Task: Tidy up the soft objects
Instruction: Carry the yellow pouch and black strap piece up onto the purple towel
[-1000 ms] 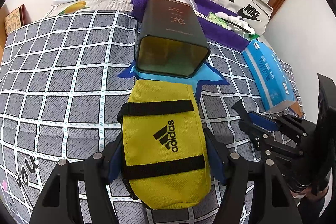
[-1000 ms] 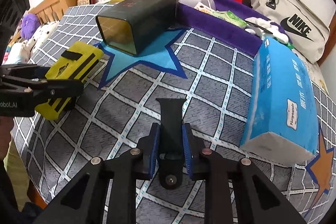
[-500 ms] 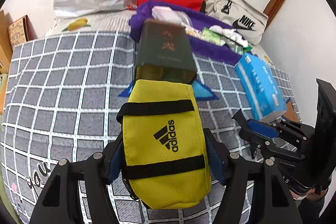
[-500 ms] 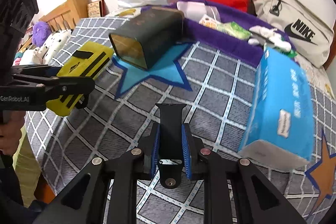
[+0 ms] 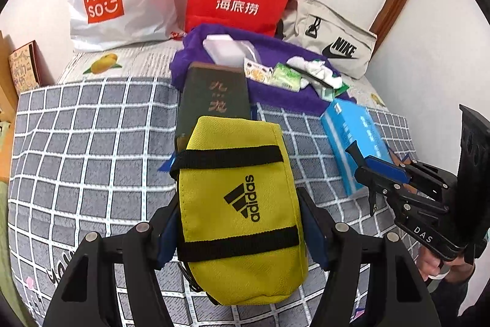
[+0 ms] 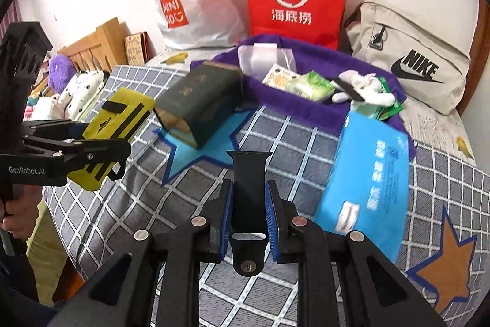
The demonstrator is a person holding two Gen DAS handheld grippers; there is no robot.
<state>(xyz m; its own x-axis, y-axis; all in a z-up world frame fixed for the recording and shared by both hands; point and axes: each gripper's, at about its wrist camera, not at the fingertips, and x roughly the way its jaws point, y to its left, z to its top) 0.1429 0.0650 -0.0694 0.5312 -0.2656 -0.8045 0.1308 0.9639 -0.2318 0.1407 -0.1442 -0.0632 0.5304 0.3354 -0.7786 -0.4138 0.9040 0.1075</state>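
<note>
We find the left gripper clamped on a yellow Adidas pouch held above the checked bedspread. The right gripper pinches a black watch strap. Beyond lie a dark green tin, then a purple towel.

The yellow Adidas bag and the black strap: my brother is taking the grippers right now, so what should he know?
Left gripper: shut on the yellow Adidas bag, held up off the checked bedspread, in front of the dark green tin.
Right gripper: shut on the black watch strap, also held above the bed.
The tin lies on its side on a blue star patch; the purple cloth behind it holds small packets and white socks. The blue tissue pack lies on the right.
Done: both items picked up. Left: setting each one down in its place.
</note>
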